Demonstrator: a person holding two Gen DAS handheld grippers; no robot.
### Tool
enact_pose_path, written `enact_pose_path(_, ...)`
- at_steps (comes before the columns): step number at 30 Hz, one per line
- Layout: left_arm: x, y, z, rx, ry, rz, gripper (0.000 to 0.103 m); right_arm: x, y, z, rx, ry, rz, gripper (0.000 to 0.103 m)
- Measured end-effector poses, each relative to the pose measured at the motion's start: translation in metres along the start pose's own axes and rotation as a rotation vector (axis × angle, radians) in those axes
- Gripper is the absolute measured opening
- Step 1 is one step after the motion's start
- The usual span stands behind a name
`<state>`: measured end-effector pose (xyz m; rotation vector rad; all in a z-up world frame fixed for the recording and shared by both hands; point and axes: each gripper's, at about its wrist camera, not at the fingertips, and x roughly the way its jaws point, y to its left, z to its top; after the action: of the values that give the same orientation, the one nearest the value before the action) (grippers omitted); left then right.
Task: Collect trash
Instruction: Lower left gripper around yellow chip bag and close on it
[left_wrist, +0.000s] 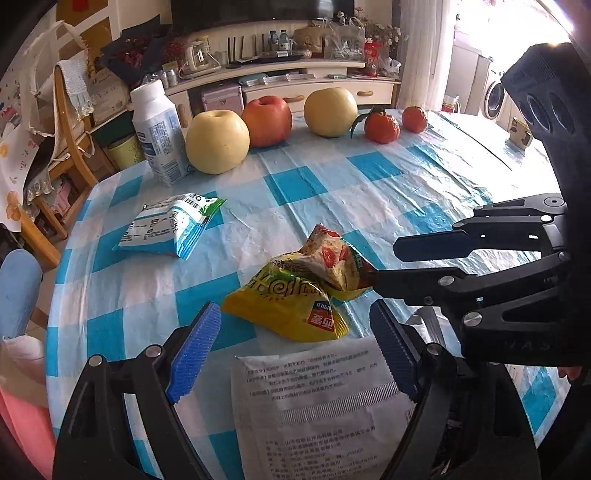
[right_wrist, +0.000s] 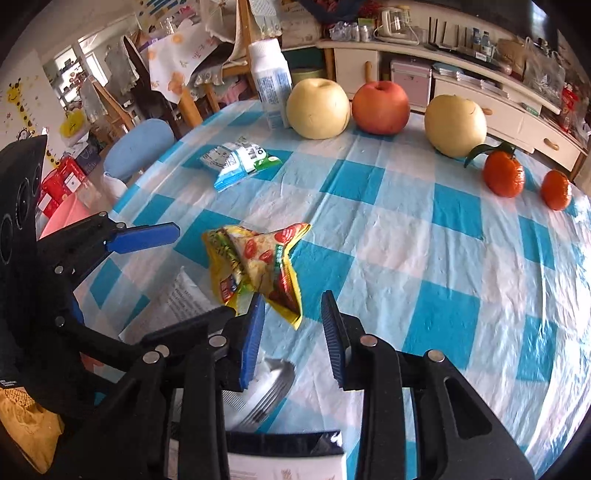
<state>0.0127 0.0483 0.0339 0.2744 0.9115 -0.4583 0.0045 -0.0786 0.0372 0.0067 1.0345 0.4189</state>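
– As the left wrist view looks along the left tool (left_wrist: 293, 349), what lies ahead of it?
– A crumpled yellow and red snack wrapper (left_wrist: 295, 295), at centre frame on the blue and white checked counter (left_wrist: 369, 184). The left tool gapes wide and holds nothing. A white printed paper sheet (left_wrist: 314, 398) lies low in the frame between its pads.
– And the right tool (left_wrist: 384, 262)?
– It reaches in from the right edge, one finger touching the wrapper's red corner.
– Then the right wrist view?
– The wrapper sits just left of centre, its near tip between the right tool's pads. Those pads are drawn in to a narrow gap. One touches the yellow edge, but I cannot tell whether they truly pinch it.
– So which step is this?
– I would say picking up the wrapper. Next, lift gently and check that it comes along. A blue and white flat packet (left_wrist: 173, 229), at left of the left view, looks like the following piece.
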Motion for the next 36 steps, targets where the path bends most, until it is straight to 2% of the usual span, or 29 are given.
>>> enact_pose_path(3,0.012,0.002,0.004,0.010,0.035,0.006,0.082,0.009,-0.003,0.005,-0.003,0.029,0.037,0.034)
enact_pose_path(4,0.015,0.003,0.004,0.009,0.045,0.002,0.079,0.012,-0.003,0.008,-0.005,0.038,0.050,0.032)
enact_pose_path(11,0.027,0.009,0.005,0.013,0.071,-0.016,0.076,0.021,-0.003,0.014,-0.038,0.039,0.067,0.021)
enact_pose_path(13,0.029,0.008,0.004,0.027,0.073,-0.014,0.075,0.021,-0.004,0.013,-0.047,0.032,0.063,0.015)
enact_pose_path(18,0.033,0.007,0.004,0.074,0.076,-0.036,0.073,0.021,-0.006,0.016,-0.075,0.007,0.016,0.013)
enact_pose_path(24,0.035,0.006,0.006,0.122,0.071,-0.071,0.073,0.028,-0.013,0.022,-0.090,-0.001,-0.027,0.013)
enact_pose_path(32,0.037,0.007,0.008,0.141,0.057,-0.092,0.074,0.033,-0.020,0.025,-0.075,-0.002,-0.024,0.015)
enact_pose_path(36,0.034,-0.002,0.009,0.201,0.041,-0.036,0.076,0.028,-0.023,0.024,-0.056,-0.005,-0.037,0.028)
